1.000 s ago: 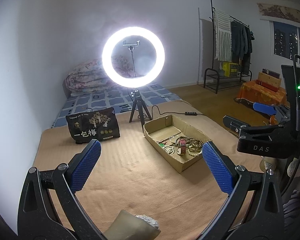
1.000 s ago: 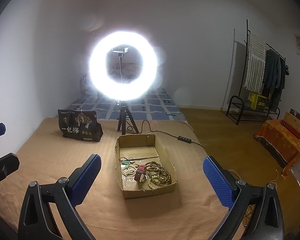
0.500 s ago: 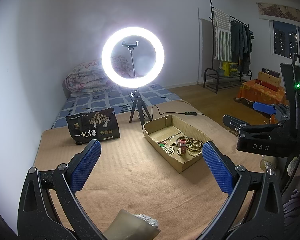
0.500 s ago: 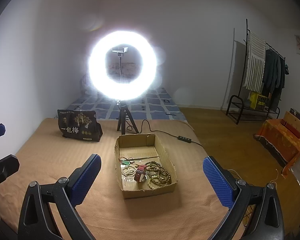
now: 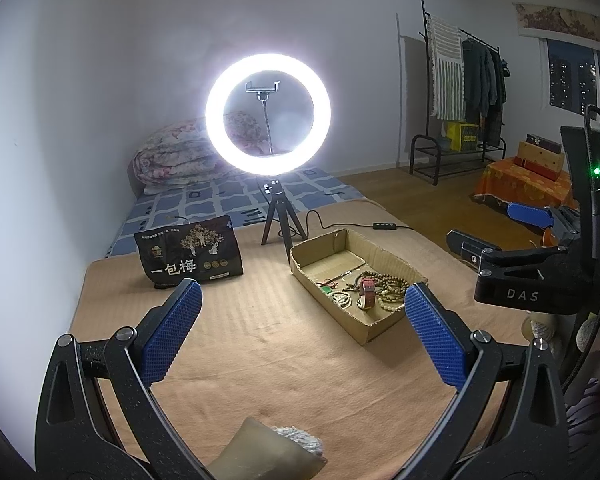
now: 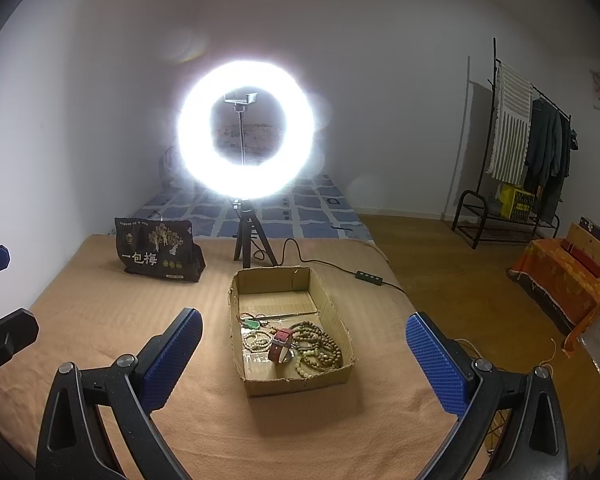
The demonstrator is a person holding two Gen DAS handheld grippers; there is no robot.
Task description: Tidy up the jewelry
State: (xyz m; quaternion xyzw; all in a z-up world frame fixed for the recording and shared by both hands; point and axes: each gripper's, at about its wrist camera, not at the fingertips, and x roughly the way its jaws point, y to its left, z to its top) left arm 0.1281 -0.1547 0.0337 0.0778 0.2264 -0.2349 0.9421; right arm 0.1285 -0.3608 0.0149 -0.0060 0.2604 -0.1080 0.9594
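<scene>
A shallow cardboard box (image 6: 300,382) (image 5: 380,330) sits on the tan blanket. Inside lie several bead bracelets (image 6: 320,350) (image 5: 388,286), a red and white watch (image 6: 281,346) (image 5: 367,292) and a green pendant on a red cord (image 6: 253,324) (image 5: 326,289). My right gripper (image 6: 304,350) hovers open just short of the box, nothing between its blue pads. My left gripper (image 5: 302,334) is open and empty, left of the box and above bare blanket. The right gripper's body (image 5: 532,268) shows at the right edge of the left wrist view.
A lit ring light on a small tripod (image 6: 246,132) (image 5: 268,112) stands behind the box, its cable (image 6: 368,276) trailing right. A dark snack bag (image 6: 158,250) (image 5: 188,252) stands at the back left. A beige pad (image 5: 268,454) lies near the front edge. The clothes rack (image 6: 528,144) is far right.
</scene>
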